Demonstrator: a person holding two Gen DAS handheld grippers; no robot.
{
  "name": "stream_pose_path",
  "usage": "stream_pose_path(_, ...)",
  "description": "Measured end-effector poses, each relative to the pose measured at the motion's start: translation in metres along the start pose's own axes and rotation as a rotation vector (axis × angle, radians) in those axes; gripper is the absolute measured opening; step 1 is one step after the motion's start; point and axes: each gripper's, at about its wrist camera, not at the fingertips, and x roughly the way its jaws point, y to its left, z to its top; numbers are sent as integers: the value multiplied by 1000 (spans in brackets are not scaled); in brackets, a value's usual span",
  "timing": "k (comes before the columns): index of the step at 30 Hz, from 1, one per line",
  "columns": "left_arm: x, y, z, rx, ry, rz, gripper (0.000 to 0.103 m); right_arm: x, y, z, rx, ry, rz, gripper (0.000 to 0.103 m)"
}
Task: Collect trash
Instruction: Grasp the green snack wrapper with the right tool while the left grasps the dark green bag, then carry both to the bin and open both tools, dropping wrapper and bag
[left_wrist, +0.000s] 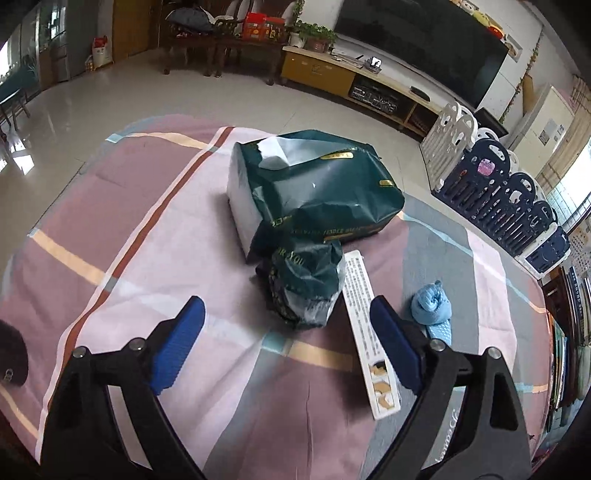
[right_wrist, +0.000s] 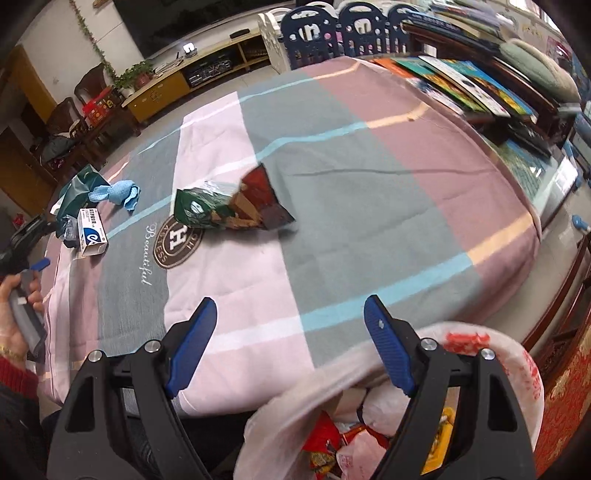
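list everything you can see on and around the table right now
tissue pack: 1, dark green, far middle of the cloth
crumpled wrapper: 1, dark green, just in front of the tissue pack
long box: 1, white, right of the wrapper
blue cloth: 1, light blue, right of the long box
snack bag: 1, green and brown, flattened, mid-cloth
tablecloth: 1, pink, grey and mauve blocks
trash bag: 1, whitish with red print, near table edge, part filled
books: several, colourful, far right edge
left gripper: blue pads, open, empty
right gripper: blue pads, open, empty
hand: 1, holding the left gripper's handle
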Motion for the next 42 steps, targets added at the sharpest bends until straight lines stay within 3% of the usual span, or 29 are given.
stream_pose_path(2,15,-4,8,12,-2,25,90,6,12,9,-38,-14,7,80)
stream_pose_path(4,29,-6,10,38,16,43,70,12,30,17,-113,-34,41,85)
stream_pose_path(5,35,-6,10,47,38,11,48,15,39,21,-163,-44,49,89)
stream_pose_path(9,24,1,1,38,-10,3,41,30,78,35,-406,-125,-64,89)
stream_pose_path(12,-6,9,-14,24,-66,18,41,49,89,52,-477,-130,-100,93)
stream_pose_path(18,-76,4,-42,84,-236,10,41,99,89,70,-501,38,-69,94)
stream_pose_path(19,-82,4,-48,85,-242,0,41,104,87,69,-475,69,-37,92)
stream_pose_path(20,-86,3,-54,87,-244,-6,41,105,85,68,-453,75,-23,75)
stream_pose_path(21,-90,2,-60,88,-243,-4,41,105,83,65,-433,81,-17,46)
stream_pose_path(23,-96,-3,-71,92,-229,3,41,103,78,60,-382,110,17,38)
stream_pose_path(34,-177,-49,-152,204,-210,18,41,-4,56,19,-275,-16,136,34)
stream_pose_path(42,-262,-88,-205,331,-252,-50,41,-102,36,-23,-321,-110,184,34)
